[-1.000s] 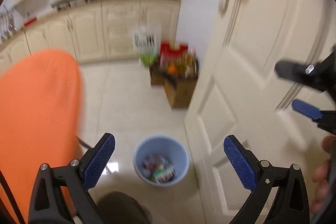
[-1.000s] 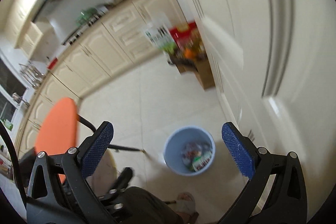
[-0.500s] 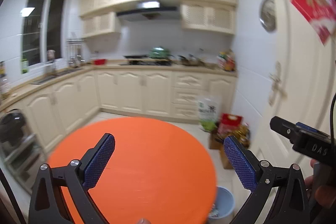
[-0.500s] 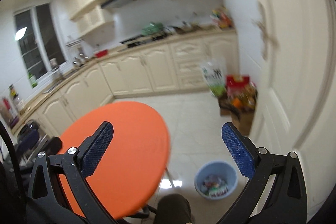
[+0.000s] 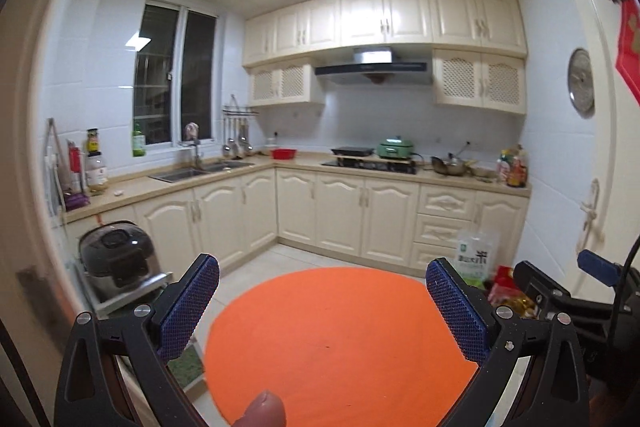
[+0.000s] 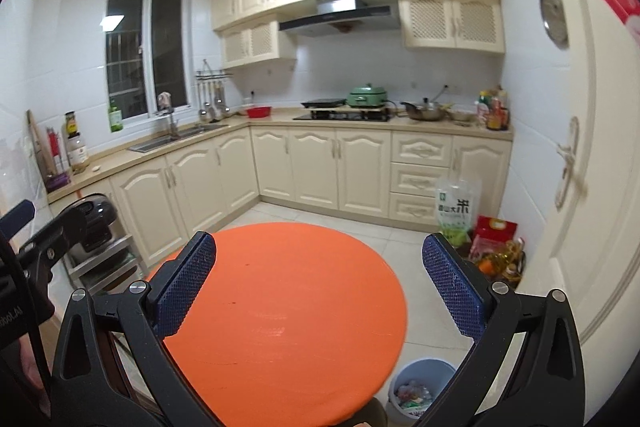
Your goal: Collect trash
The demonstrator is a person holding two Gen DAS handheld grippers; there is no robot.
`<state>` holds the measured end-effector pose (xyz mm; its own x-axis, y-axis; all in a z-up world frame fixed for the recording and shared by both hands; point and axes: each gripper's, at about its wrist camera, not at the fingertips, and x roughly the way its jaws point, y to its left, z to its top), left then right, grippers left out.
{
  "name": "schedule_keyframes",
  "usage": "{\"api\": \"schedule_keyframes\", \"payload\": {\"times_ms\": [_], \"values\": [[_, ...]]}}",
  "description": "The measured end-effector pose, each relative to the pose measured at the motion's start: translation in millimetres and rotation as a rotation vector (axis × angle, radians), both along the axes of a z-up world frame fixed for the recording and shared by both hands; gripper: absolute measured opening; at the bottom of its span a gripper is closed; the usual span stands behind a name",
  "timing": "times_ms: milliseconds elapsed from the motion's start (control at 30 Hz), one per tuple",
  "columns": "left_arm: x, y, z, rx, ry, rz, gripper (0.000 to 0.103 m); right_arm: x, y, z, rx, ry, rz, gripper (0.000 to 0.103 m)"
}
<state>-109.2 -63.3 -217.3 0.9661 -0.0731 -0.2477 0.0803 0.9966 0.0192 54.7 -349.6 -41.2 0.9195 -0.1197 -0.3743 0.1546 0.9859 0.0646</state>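
Down at the near right, a single blue waste bin (image 6: 420, 387) stands on the tiled floor, just beside the round orange table (image 6: 280, 307) and partly hidden by the right gripper's finger. Crumpled wrappers (image 6: 412, 395) lie inside it; what they are is too small to tell. The right gripper (image 6: 320, 287) hovers above the table with its jaws spread wide, nothing between them. The left gripper (image 5: 322, 303) is likewise wide and holds nothing over the same table top. Farther right, against the cabinets, one green-printed bag (image 6: 454, 211) stands beside one red packet (image 6: 494, 231). On the far counter sits one green pot (image 6: 368, 95) and one red bowl (image 6: 259, 112).
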Motion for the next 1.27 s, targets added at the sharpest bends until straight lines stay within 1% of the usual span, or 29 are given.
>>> {"api": "schedule_keyframes", "payload": {"times_ms": [67, 100, 167, 233, 267, 333, 400, 467, 500, 533, 667, 733, 1100, 1167, 1267], "values": [[-18, -15, -4, 0.007, -0.002, 0.006, 0.102, -2, 7, 2, -0.014, -0.011, -0.004, 0.103], [-12, -38, -5, 0.011, -0.001, 0.008, 0.102, -3, 9, 2, -0.018, -0.016, -0.005, 0.103], [-23, -46, -5, 0.009, 0.000, 0.013, 0.102, -4, 13, 4, -0.021, -0.020, -0.010, 0.103], [-21, -42, 13, 0.002, -0.005, 0.006, 0.102, -7, 17, 6, -0.024, -0.025, -0.014, 0.103], [-30, -43, 12, 0.001, -0.012, 0.010, 0.102, -8, 17, 7, -0.025, -0.026, -0.017, 0.103], [-14, -33, 23, -0.001, -0.021, 0.016, 0.102, -10, 15, 7, -0.028, -0.030, -0.019, 0.103], [-15, -32, 22, -0.006, -0.025, 0.019, 0.102, -12, 17, 9, -0.036, -0.033, -0.023, 0.103], [-3, -28, 19, -0.012, -0.028, 0.021, 0.102, -15, 19, 10, -0.040, -0.037, -0.023, 0.103], [-6, -27, 18, -0.015, -0.029, 0.026, 0.102, -15, 20, 10, -0.040, -0.039, -0.022, 0.103], [1, -22, 21, -0.018, -0.028, 0.029, 0.102, -16, 22, 11, -0.044, -0.043, -0.023, 0.103], [2, -19, 24, -0.029, -0.031, 0.033, 0.102, -16, 26, 14, -0.049, -0.043, -0.023, 0.103], [10, -17, 29, -0.027, -0.030, 0.036, 0.102, -15, 28, 14, -0.048, -0.043, -0.021, 0.103], [24, -22, 42, -0.028, -0.016, 0.022, 0.102, -12, 24, 11, -0.045, -0.037, -0.023, 0.103], [21, -21, 38, -0.035, -0.020, 0.020, 0.102, -11, 22, 10, -0.040, -0.034, -0.023, 0.103], [22, -24, 41, -0.033, -0.025, 0.021, 0.102, -11, 20, 9, -0.038, -0.032, -0.025, 0.103]]}}
